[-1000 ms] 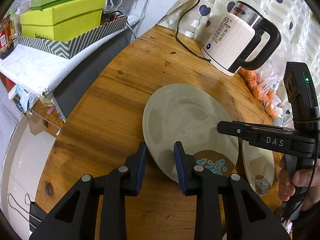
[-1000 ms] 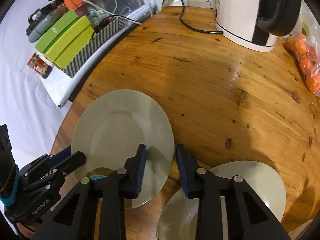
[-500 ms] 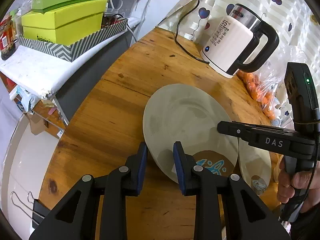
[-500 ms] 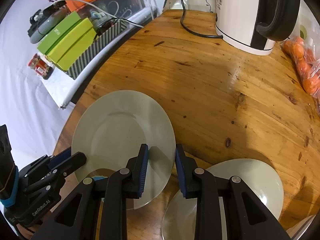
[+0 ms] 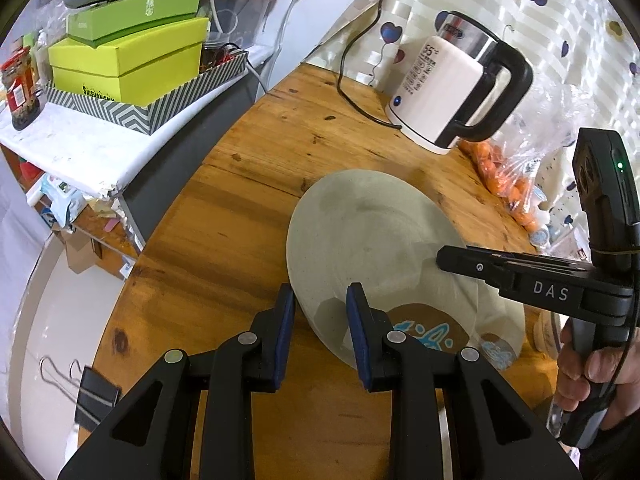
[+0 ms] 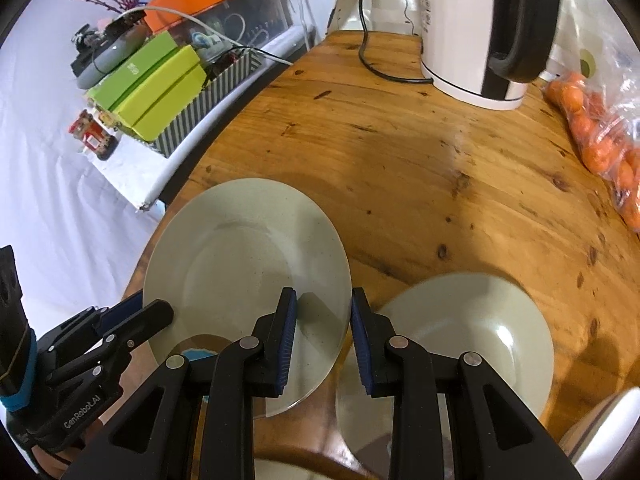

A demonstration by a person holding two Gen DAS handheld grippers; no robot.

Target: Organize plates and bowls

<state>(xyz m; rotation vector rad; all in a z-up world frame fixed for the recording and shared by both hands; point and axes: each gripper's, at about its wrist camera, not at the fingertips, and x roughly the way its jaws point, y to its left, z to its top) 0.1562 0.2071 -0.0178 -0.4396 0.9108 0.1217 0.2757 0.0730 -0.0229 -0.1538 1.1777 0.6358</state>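
A pale grey-green plate (image 5: 360, 240) hangs just above the wooden table (image 5: 248, 184), held from two sides. My left gripper (image 5: 320, 312) is shut on its near left rim, one finger over the plate and one beside the edge. In the right wrist view my right gripper (image 6: 323, 320) is shut on the same plate (image 6: 240, 264) at its near right rim, and the left gripper (image 6: 160, 312) shows at the lower left. A second plate (image 6: 460, 340) lies on the table to the right. A brown coaster with a blue pattern (image 5: 428, 328) shows under the held plate.
A white electric kettle (image 5: 444, 92) with its black cord stands at the back of the table. A bag of oranges (image 6: 600, 132) lies at the right edge. Green boxes in a striped tray (image 5: 128, 68) sit on a shelf to the left. A black binder clip (image 5: 96, 400) is at the table's near left edge.
Both grippers have risen a little with the plate still in them. The table, the second plate and the kettle have slid back in both views.
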